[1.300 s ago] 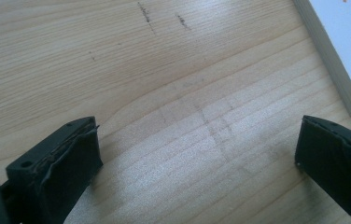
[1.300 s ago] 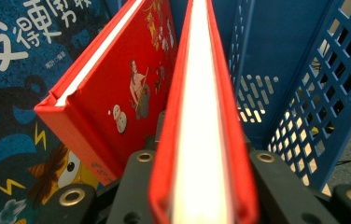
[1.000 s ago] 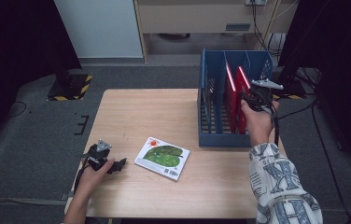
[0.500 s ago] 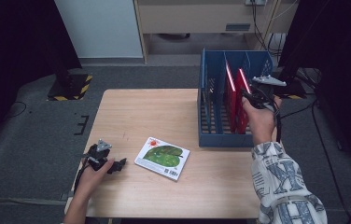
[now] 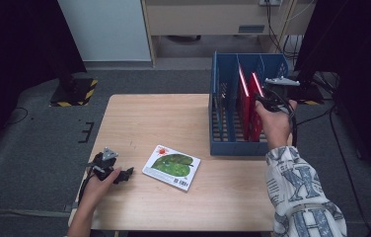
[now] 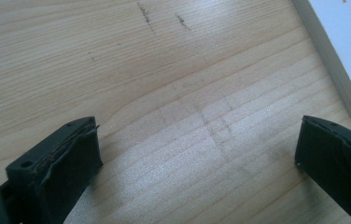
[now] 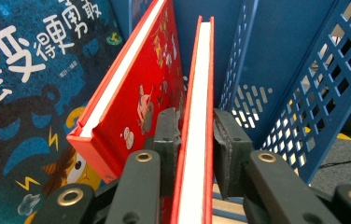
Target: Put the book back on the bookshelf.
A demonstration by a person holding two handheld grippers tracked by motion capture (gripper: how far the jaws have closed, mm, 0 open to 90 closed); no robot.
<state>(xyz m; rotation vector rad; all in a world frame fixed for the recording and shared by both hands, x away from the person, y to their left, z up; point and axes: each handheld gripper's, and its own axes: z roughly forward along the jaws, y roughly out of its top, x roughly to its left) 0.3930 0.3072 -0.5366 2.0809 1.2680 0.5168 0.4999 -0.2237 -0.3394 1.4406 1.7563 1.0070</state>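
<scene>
- While squeezed tight on the thin red book (image 7: pixel 196 116), right gripper (image 7: pixel 197 135) has one pad on each cover, book edge standing up between.
- Sits inside the blue rack (image 5: pixel 223 106), at about 2 o'clock on the table (image 5: pixel 144 118).
- Leans beside it at 10 o'clock: a second red book (image 7: pixel 131 88), then a dark blue book (image 7: pixel 24 93).
- Rests at 8 o'clock on the table: left gripper (image 5: pixel 109 168), jaws wide apart, holding nothing, bare wood between.
- Lies flat just at its 3 o'clock: a green picture book (image 5: pixel 171 167).

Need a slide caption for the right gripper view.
Right gripper clamped on a thin red book standing in the blue rack, beside another red book.
</scene>
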